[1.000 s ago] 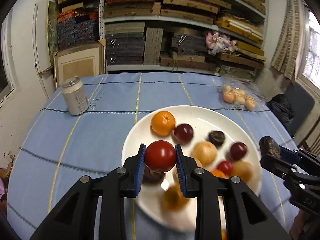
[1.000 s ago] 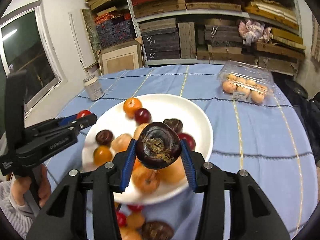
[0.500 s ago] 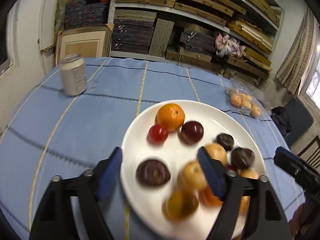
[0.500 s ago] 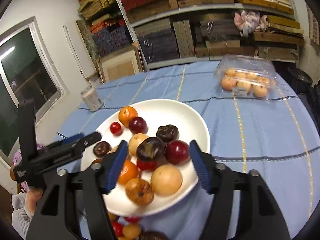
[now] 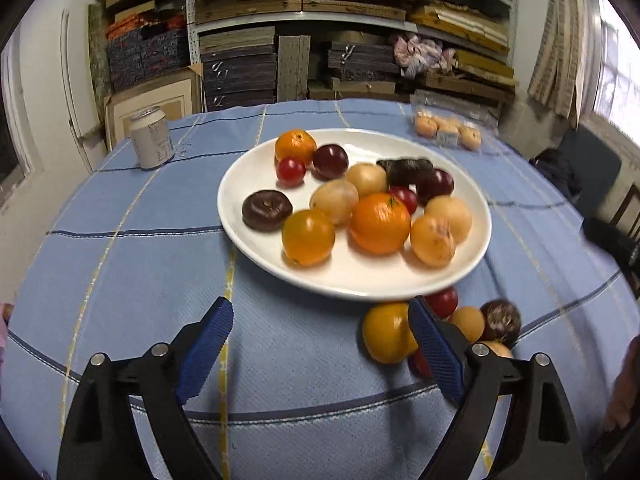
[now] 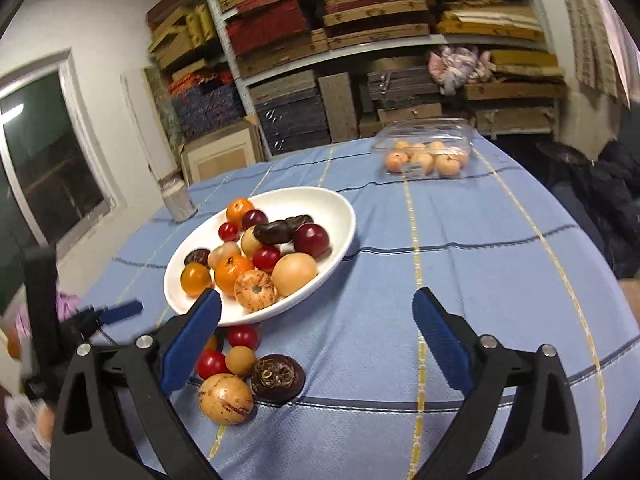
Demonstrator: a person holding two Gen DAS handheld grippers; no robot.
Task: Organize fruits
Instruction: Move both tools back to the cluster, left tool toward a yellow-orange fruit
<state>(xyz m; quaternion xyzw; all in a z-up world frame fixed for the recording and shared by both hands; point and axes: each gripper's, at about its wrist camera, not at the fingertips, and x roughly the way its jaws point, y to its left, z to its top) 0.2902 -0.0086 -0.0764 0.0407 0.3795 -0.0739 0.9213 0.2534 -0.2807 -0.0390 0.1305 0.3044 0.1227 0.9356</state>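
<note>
A white plate (image 5: 256,164) (image 6: 340,208) on the blue tablecloth holds several fruits: oranges (image 5: 380,222), red tomatoes (image 5: 291,171), dark plums (image 5: 330,161), tan fruits and a dark brown fruit (image 5: 267,210). A small pile of loose fruits lies on the cloth at the plate's near edge (image 5: 388,338) (image 6: 240,360), including a dark brown fruit (image 6: 278,374) and a tan speckled one (image 6: 226,398). My left gripper (image 5: 320,344) is open and empty, above the cloth in front of the plate. My right gripper (image 6: 316,340) is open and empty, right of the pile.
A drink can (image 5: 151,138) (image 6: 178,202) stands at the far left of the table. A clear plastic box of orange fruits (image 5: 448,130) (image 6: 426,152) sits at the far right. Shelves packed with stacked boards fill the wall behind.
Both grippers let go of their fruits, the red tomato and the dark brown fruit, onto the plate. Both then opened wide and drew back toward the near edge of the table.
</note>
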